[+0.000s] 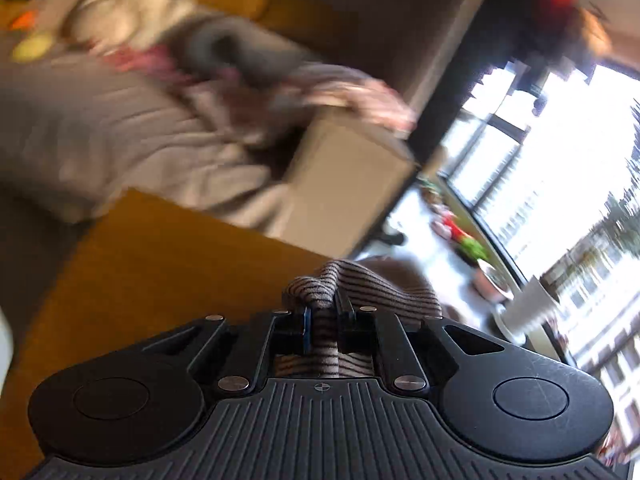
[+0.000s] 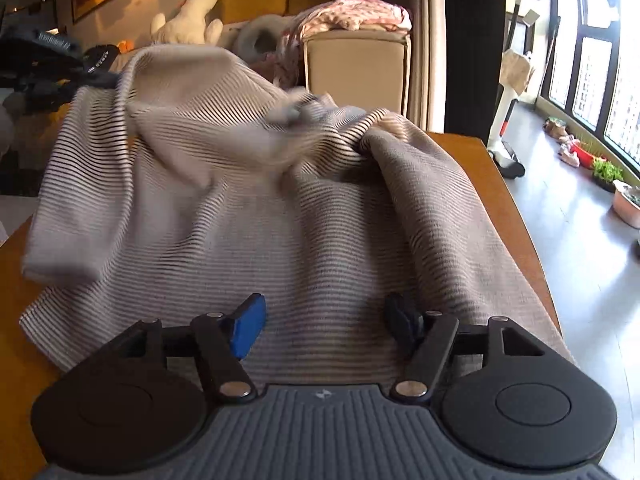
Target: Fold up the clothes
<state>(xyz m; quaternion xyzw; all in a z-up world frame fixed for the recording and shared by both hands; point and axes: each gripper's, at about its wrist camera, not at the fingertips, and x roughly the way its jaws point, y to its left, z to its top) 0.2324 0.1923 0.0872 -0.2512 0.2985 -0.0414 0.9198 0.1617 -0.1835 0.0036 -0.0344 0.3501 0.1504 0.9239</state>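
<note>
A beige garment with thin dark stripes [image 2: 248, 200] lies crumpled across the wooden table [image 2: 516, 184] in the right wrist view. Its far left part is lifted up by my left gripper [image 2: 86, 76], seen dark and blurred at the upper left. My right gripper [image 2: 326, 320] is open just above the garment's near edge, with cloth below the gap between its fingers. In the left wrist view my left gripper [image 1: 323, 316] is shut on a bunched fold of the striped garment [image 1: 360, 288], held above the table [image 1: 160, 260]. That view is tilted and blurred.
A cream box [image 2: 356, 72] with pinkish clothes [image 2: 360, 14] on top stands behind the table, beside a couch with a white plush toy [image 2: 192, 16]. A white stick vacuum [image 2: 508, 92], plants [image 2: 604, 170] and large windows [image 2: 592, 72] are on the right.
</note>
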